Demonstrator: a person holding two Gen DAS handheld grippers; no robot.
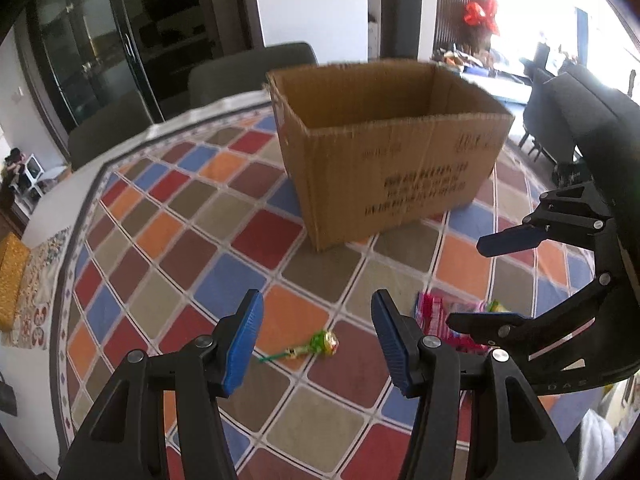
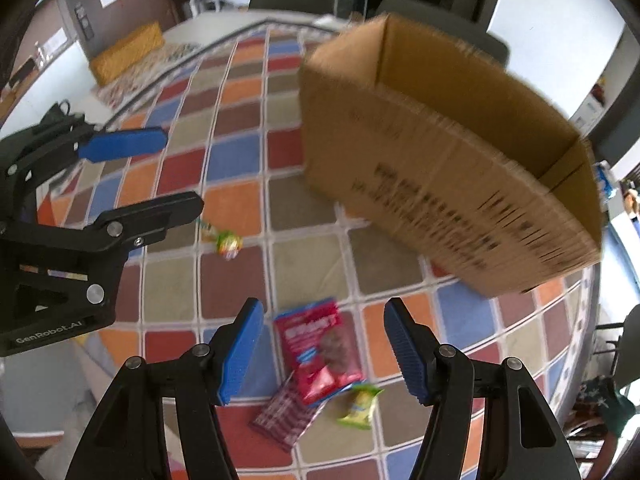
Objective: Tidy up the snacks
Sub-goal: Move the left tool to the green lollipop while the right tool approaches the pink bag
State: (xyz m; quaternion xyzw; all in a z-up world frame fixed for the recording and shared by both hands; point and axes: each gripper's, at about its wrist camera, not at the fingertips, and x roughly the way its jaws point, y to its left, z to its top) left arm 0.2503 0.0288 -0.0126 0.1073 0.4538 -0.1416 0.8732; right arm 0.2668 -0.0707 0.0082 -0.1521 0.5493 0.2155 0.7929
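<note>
From the left wrist view, the left gripper (image 1: pixel 316 344) is hanging over the patchwork tablecloth (image 1: pixel 168 216) with its ribbed blue pads spread and nothing between them. Below the gap a lollipop (image 1: pixel 320 345) is lying flat, a round head in crinkly green foil on a thin stick. I judge it light and hard, likely to roll; the head is the better place to pinch than the slim stick. Behind it the open cardboard box (image 1: pixel 384 160) is standing upright, stiff and corrugated.

From the right wrist view, the right gripper (image 2: pixel 322 354) is also standing spread and empty above a small heap near the table's edge: a glossy red snack packet (image 2: pixel 316 344), a dark striped wrapper (image 2: pixel 282 416) touching it and a small green sachet (image 2: pixel 360 404) beside. These look soft, slippery and crushable; I would be taking the red one across its flat middle.
</note>
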